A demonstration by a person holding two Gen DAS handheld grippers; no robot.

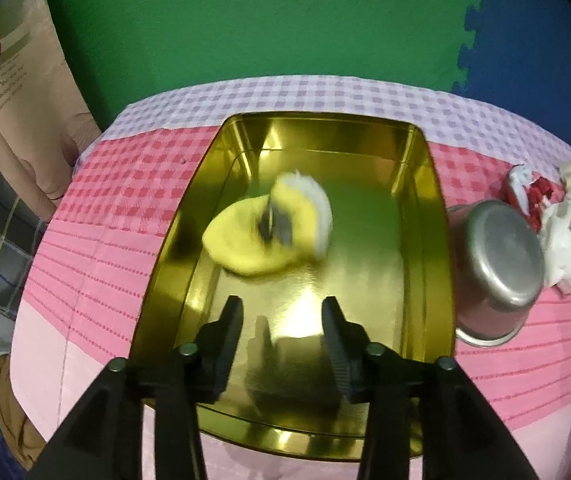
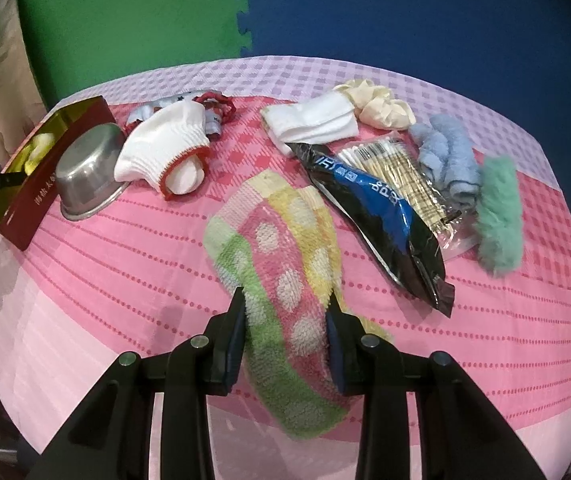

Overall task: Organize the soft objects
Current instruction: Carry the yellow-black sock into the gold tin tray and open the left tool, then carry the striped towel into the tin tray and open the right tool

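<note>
Both grippers pointed steeply down at the table. On the left, the gripper (image 1: 283,308) hung over a gold-lined tin (image 1: 421,216) with its jaws parted and nothing between them; only the shiny floor of the tin showed in the gap. Farther in, on that floor, lay a yellow and white soft toy (image 1: 245,236), blurred, well clear of the fingertips. Just beside the tin's right wall a steel bowl (image 1: 497,264) stood upside down on the pink checked tablecloth (image 1: 97,240), and past it a heap of white and red cloth (image 1: 557,236) sat near the table's edge.

On the right, the gripper (image 2: 287,308) was closed on a fluffy sock with pink, green and yellow stripes and pale dots (image 2: 285,248). Its pads pressed the sock from both sides, and the sock ran up away from the jaws across the cloth and hung down below them. To the left lay a white sock with red trim (image 2: 165,152), touching the steel bowl, which leaned against the tin's dark red outer wall. Behind the white sock sat a grey and red bundle (image 2: 209,110). To the right lay a black and blue foil packet (image 2: 377,204) and a clear pack of cotton swabs (image 2: 401,176), side by side. Beyond them were folded white cloth (image 2: 313,124), a cream scrunchie (image 2: 377,104), a fuzzy blue roll (image 2: 445,156) and a fuzzy mint green piece (image 2: 499,216).
</note>
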